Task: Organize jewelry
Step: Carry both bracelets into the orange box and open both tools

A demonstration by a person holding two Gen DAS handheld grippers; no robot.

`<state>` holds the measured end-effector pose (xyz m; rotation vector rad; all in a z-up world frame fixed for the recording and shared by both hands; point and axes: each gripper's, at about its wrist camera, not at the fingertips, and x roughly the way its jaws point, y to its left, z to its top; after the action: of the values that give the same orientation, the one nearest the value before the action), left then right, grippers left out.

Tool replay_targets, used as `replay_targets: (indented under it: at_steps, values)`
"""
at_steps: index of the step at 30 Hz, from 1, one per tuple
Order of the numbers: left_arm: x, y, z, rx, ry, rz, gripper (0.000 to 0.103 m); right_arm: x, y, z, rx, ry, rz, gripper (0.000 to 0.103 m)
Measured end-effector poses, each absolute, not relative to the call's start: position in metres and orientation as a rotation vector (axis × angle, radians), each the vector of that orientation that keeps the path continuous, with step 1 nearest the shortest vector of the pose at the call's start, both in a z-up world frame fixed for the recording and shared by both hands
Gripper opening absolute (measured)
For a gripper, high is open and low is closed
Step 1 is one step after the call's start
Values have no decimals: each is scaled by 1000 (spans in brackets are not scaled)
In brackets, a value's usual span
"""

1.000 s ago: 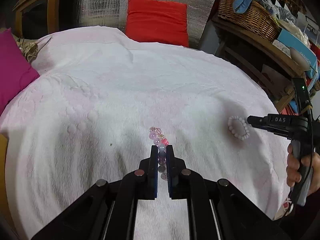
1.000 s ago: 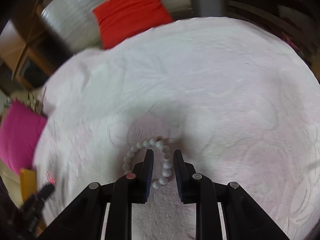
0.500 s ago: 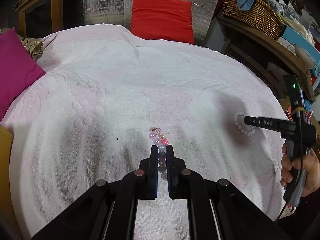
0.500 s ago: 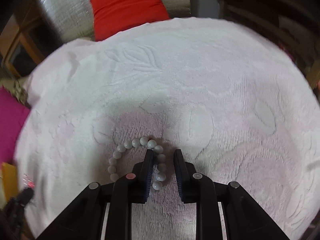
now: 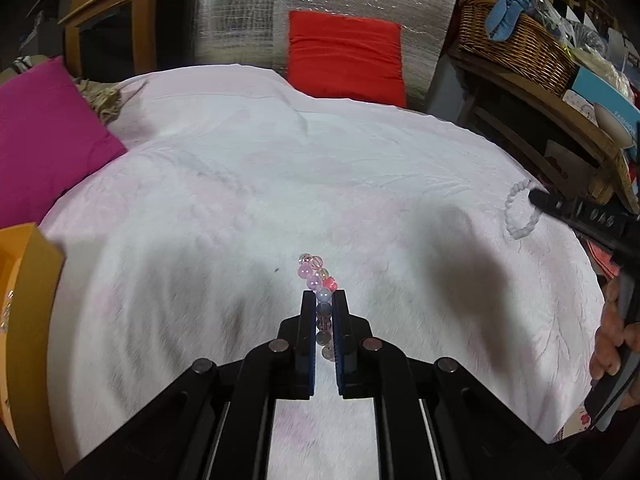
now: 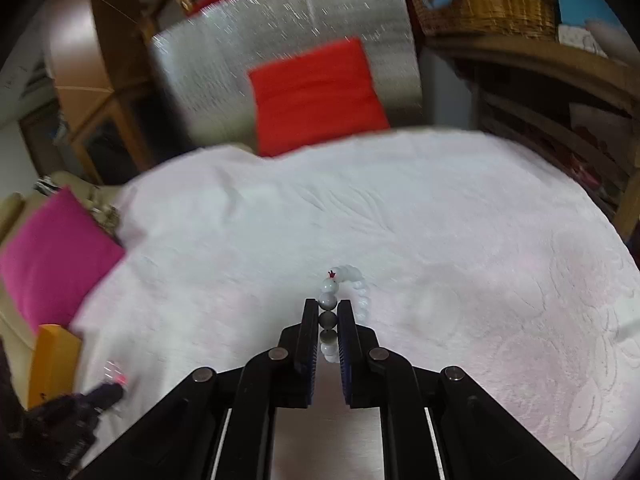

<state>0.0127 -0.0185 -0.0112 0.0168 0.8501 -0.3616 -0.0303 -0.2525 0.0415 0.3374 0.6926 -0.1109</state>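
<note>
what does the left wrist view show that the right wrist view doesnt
Only the left wrist view shows the left gripper shut on the pink bead bracelet up close, and the person's right hand.

Only the right wrist view shows the right gripper shut on the white bead bracelet up close.

Both show the white bedspread, red cushion, magenta cushion and wicker basket.

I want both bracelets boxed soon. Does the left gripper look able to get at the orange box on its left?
Probably yes: the orange box sits close beside the left gripper, nothing between them, though that gripper already clamps the pink bracelet.
</note>
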Motion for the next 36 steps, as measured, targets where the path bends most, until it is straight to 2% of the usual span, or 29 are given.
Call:
replay_targets:
  at_steps: [4,8,15,19,23,28,36]
  values:
    - [-5,5,6,-16,800,-317,8,-34,-231,53,336,649,-41,10]
    - [-30,42,35,-44,742,-265,8,-20,-187,52,344,693,68,11]
    - [-75,157,82,-118,682,-119,7,0,-48,66,260,793,327,11]
    - [-95,225,88,-138,676,-19,7,4,46,87,188,817,495,11]
    - [-99,286,70,-164,730,80,7,9,131,100,125,839,615,11]
    - [-88,335,22,-230,846,146,7,30,212,97,69,883,658,11]
    - [-68,357,-29,-280,972,151,7,85,262,48,-37,994,534,11]
